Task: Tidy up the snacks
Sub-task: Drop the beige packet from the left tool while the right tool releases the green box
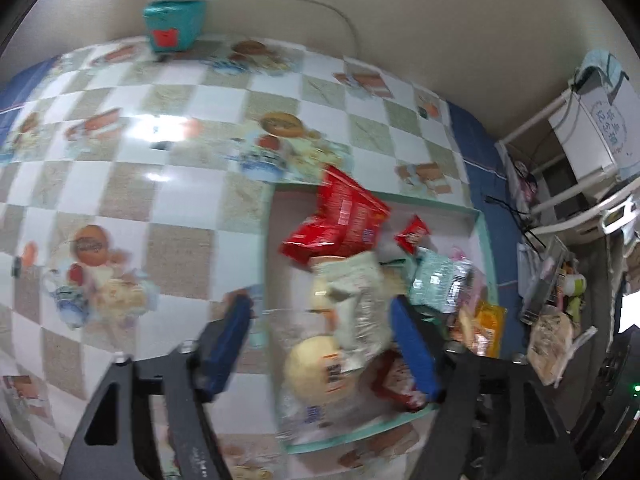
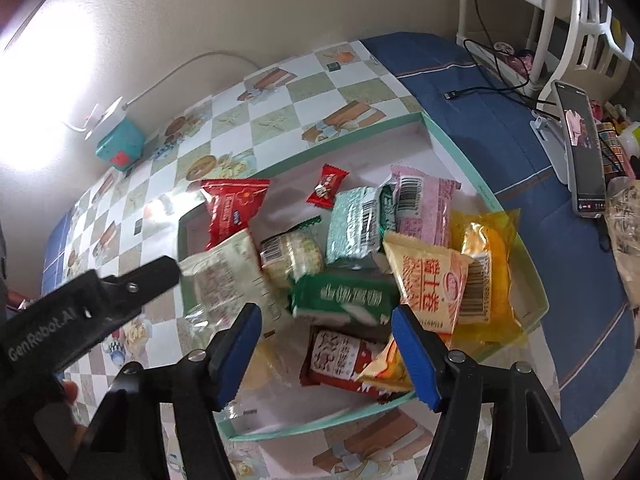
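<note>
A shallow tray with a mint rim (image 1: 440, 204) (image 2: 486, 200) lies on the checked tablecloth and holds several snack packets. My left gripper (image 1: 320, 340) hangs open over the tray's near left part. A pale packet (image 1: 356, 300) and a round bun in clear wrap (image 1: 316, 368) lie between its blue pads, untouched. My right gripper (image 2: 326, 354) is open too, above a green packet (image 2: 344, 296) and a red-and-white packet (image 2: 344, 360). A big red packet (image 1: 340, 220) (image 2: 232, 208) leans at the tray's far side. In the right wrist view the left gripper's black finger (image 2: 136, 286) sits by the pale packet (image 2: 224, 280).
A teal box with a white charger on top (image 1: 174, 24) (image 2: 120, 148) stands at the table's far edge by the wall. To the right are a phone on a stand (image 2: 584, 152), a black cable (image 2: 480, 90), a bagged loaf (image 2: 624, 240) and a white rack (image 1: 560, 160).
</note>
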`<state>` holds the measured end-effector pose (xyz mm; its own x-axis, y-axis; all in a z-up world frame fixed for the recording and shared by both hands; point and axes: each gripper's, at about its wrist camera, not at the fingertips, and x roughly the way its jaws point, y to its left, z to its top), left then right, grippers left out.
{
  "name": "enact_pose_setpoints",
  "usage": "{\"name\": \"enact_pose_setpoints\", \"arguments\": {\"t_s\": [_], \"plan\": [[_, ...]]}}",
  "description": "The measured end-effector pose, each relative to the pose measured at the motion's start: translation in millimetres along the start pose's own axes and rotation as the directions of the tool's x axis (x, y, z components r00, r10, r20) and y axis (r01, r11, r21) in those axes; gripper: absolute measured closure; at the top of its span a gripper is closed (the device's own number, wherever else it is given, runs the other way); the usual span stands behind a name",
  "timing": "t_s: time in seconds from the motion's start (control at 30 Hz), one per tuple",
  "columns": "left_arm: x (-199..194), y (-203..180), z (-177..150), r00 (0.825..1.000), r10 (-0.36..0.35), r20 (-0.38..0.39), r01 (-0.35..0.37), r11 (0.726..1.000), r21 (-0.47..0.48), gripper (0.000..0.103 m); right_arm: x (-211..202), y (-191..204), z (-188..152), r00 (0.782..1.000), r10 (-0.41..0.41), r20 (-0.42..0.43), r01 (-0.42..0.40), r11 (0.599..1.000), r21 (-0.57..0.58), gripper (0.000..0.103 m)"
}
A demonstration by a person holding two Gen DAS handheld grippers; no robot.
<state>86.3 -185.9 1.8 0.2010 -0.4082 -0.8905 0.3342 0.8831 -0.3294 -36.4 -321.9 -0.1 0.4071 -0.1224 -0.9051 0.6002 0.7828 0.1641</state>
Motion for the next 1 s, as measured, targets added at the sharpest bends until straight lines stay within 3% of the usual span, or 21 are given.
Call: {"name": "enact_pose_setpoints", "arguments": {"t_s": [0.1, 0.2, 0.27, 0.33, 0.43, 0.73, 1.0], "plan": [[-11, 21, -11, 0.994, 0.104, 0.042, -0.103, 0.995, -0.012, 0.014, -6, 6, -9, 1.000, 0.005, 0.020, -0.004, 1.000, -0.020, 0.011], [-19, 41, -26, 0.979, 0.196, 0.058, -0.195, 0.981, -0.014, 0.008, -10, 14, -24, 0.999, 0.015, 0.034, -0.013, 0.998, -0.058, 0.011], [-24, 52, -33, 0.973, 0.222, 0.060, -0.221, 0.975, -0.026, 0.008, -9, 20, -32, 0.999, 0.016, 0.034, -0.013, 0.996, -0.085, 0.011], [-30, 60, -42, 0.969, 0.240, 0.067, -0.238, 0.971, -0.027, 0.008, -11, 27, -42, 0.999, 0.015, 0.045, -0.010, 0.993, -0.117, 0.000], [-37, 66, -57, 0.954, 0.290, 0.071, -0.291, 0.957, 0.004, 0.008, -16, 35, -55, 0.998, 0.024, 0.061, -0.015, 0.990, -0.144, 0.000], [-49, 79, -101, 0.936, 0.340, 0.091, -0.346, 0.936, 0.064, 0.008, -25, 46, -83, 0.997, 0.014, 0.075, 0.001, 0.982, -0.189, 0.000], [-57, 89, -117, 0.938, 0.332, 0.099, -0.337, 0.940, 0.041, 0.008, -30, 46, -95, 0.996, 0.010, 0.086, 0.007, 0.979, -0.205, 0.000]]}}
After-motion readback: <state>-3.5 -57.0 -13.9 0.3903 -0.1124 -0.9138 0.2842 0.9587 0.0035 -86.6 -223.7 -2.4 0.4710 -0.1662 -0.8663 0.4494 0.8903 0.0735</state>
